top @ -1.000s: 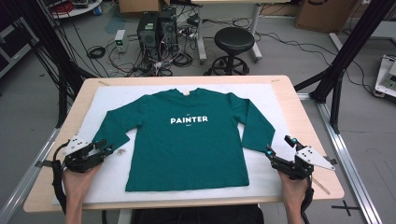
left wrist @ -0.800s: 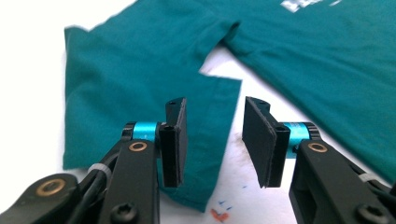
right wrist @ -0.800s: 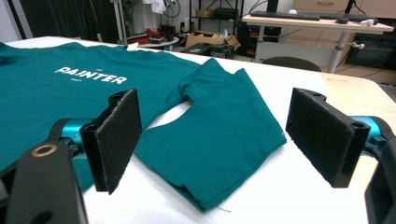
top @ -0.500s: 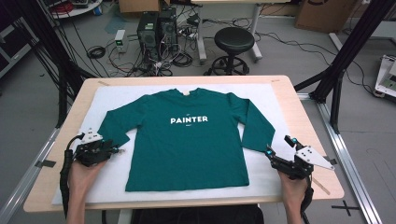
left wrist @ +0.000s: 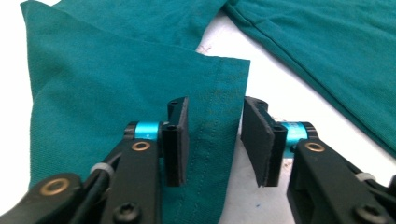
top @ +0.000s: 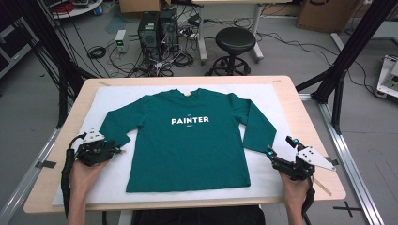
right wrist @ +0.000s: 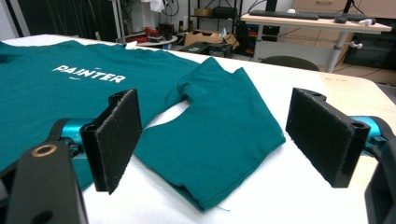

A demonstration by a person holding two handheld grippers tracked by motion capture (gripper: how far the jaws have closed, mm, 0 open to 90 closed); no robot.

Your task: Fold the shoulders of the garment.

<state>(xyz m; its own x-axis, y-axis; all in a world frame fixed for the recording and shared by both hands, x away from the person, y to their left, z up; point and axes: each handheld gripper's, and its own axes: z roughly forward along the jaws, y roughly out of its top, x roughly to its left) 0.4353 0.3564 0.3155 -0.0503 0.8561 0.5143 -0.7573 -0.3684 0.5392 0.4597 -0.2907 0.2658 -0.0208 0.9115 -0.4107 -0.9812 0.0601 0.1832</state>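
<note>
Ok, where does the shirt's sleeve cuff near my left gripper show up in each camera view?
High view: the left sleeve cuff lies left of centre, just right of the left gripper.
Left gripper view: the same cuff sits in the middle, its hem between the open jaws, pads not yet pressing.
Right gripper view: I cannot place this cuff there.
Shared landmark: the green shirt on the white mat.

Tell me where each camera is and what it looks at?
High view: sits above the table edge, looks down at the green shirt; both hands, left claw and right claw show.
Left gripper view: rides the left claw, faces the sleeve cuff between open jaws.
Right gripper view: rides the right claw, faces the other sleeve.
All share the shirt.
</note>
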